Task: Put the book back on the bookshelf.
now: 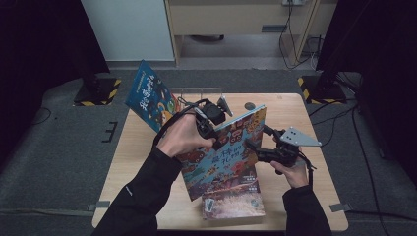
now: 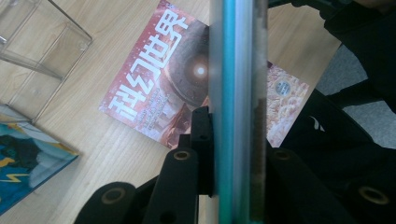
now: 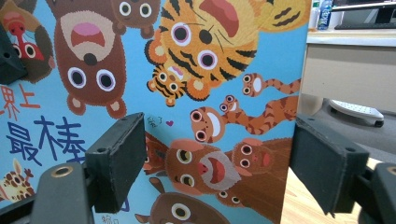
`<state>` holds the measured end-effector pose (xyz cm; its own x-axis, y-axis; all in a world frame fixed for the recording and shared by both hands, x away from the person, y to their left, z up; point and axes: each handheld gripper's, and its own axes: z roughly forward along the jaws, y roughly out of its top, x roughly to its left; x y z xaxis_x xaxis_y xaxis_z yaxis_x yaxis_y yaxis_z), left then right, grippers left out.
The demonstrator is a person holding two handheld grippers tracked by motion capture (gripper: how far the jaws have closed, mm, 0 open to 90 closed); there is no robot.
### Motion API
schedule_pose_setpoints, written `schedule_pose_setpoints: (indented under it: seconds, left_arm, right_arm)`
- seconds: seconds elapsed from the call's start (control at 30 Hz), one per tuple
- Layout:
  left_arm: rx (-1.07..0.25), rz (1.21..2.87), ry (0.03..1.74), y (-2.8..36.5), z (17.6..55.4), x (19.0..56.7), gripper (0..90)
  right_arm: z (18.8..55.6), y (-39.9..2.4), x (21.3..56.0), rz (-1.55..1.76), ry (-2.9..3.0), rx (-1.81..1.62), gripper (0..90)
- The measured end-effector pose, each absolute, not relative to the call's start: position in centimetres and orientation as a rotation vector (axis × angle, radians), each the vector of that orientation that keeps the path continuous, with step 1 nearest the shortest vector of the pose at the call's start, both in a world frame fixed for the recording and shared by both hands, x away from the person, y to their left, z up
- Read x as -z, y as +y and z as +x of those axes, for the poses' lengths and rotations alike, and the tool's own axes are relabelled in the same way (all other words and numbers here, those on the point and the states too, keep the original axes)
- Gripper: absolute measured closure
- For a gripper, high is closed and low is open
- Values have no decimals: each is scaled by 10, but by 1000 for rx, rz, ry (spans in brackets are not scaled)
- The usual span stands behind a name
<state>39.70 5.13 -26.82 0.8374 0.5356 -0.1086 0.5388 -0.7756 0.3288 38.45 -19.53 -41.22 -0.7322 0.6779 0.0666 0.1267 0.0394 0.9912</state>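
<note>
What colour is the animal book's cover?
Light blue on the thin animal picture book, best in the right gripper view.

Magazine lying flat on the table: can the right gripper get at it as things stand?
Probably not directly. The animal picture book, clamped on edge in the left gripper, stands tilted over most of the flat magazine. The open right gripper faces that book's cover; only the magazine's near strip lies exposed.

— What am I looking at, lower centre of the high view?

— I'm seeing two black long sleeves, one bearing a small white mark. The left gripper point(image 1: 215, 129) is showing black linkage with brass-ringed screw holes; the right gripper point(image 1: 255, 143) is carrying a grey three-cornered plate and trailing black cable.
</note>
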Motion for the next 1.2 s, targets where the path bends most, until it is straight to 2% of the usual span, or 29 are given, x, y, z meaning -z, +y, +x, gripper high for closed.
schedule_pose_setpoints:
  seconds: [0.23,0.47,1.2]
  left_arm:
    - [-48,2721,811,44,396,270,767]
    - [2,2725,821,42,396,270,788]
    - [13,2729,872,39,393,271,801]
  right_arm:
    - [385,-195,412,809,1897,-1739,218]
    - [384,-196,412,806,1902,-1738,219]
    - [384,-196,411,807,1901,-1754,215]
